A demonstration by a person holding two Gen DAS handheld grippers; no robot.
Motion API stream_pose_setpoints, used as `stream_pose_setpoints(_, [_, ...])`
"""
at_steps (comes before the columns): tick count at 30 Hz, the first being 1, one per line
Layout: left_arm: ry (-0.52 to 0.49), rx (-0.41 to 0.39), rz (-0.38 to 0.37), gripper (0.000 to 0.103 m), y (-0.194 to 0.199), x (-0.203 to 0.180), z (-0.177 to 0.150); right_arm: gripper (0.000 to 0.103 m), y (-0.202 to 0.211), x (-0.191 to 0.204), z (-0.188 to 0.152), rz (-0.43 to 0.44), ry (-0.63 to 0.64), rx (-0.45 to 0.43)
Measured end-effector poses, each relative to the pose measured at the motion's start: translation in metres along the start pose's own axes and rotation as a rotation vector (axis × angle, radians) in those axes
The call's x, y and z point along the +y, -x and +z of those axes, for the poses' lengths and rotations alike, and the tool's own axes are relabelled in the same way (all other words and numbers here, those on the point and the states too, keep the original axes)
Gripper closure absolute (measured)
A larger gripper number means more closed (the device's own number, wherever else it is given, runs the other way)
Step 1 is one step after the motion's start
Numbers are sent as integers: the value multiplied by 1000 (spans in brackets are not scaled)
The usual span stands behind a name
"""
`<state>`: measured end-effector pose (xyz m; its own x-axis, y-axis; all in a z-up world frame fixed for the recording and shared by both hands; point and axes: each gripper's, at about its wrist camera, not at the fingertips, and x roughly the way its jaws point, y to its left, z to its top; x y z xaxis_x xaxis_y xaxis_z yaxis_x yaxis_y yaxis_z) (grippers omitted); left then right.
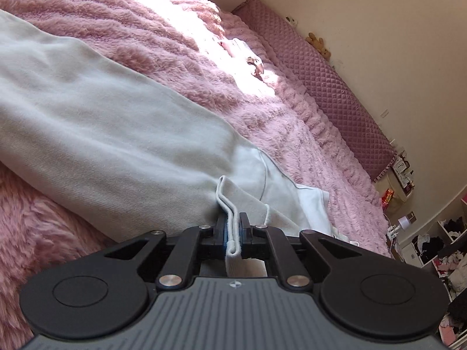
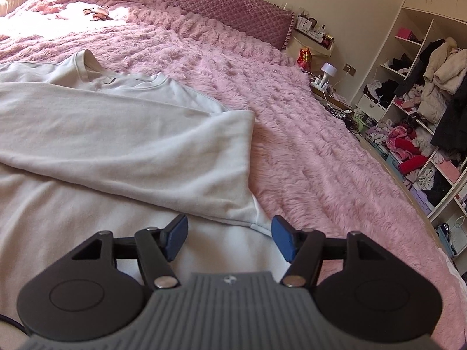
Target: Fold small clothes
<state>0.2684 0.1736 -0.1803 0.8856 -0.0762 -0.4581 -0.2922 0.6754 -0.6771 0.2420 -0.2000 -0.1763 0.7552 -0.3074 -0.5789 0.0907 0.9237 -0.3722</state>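
Your left tongs [image 1: 232, 227] pinch a ribbed cuff [image 1: 230, 218] of the pale shirt [image 2: 116, 134]; your right tongs [image 2: 229, 239] stand wide, holding nothing, over its folded sleeve on the pink bed [image 2: 306, 145].

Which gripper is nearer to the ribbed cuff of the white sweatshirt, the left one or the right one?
Left. The left gripper is shut on the ribbed cuff. The right gripper is open above the sweatshirt, with no cuff between its fingers.

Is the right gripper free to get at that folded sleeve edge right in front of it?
Probably yes. The right gripper is open and empty, and the folded sleeve edge of the white top lies just ahead with nothing between.
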Motion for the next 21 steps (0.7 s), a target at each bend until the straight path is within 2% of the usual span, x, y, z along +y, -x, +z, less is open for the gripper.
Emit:
stream_pose_setpoints(3, [31,24,-13,88,2,4,5,43,9,0,3,5,-13,-8])
stream_pose_setpoints(4, [40,26,-14,80,7,3,8,42,14,0,5,13,-20,-17])
stream_pose_setpoints(5, [41,23,-12,67,15,2,12,41,19,0,8,26,-27,-28])
stream_pose_setpoints(7, [37,2,-34,54,33,1,17,40,32,3,14,69,-40,-55])
stream_pose_setpoints(8, [27,-11,-34,41,45,1,21,40,39,6,18,95,-45,-71])
stream_pose_setpoints(10, [-1,-41,-8,28,68,4,27,39,52,16,25,140,-48,-100])
stream_pose_setpoints(12, [-25,-74,16,25,99,12,35,37,69,30,35,206,-52,-131])
stream_pose_setpoints(14, [-17,-86,33,18,124,25,42,36,83,47,44,269,-61,-147])
stream_pose_setpoints(18, [54,-137,126,17,180,68,56,35,109,85,55,366,-54,-168])
stream_pose_setpoints(21, [147,-245,220,17,221,112,68,35,126,111,59,419,-22,-184])
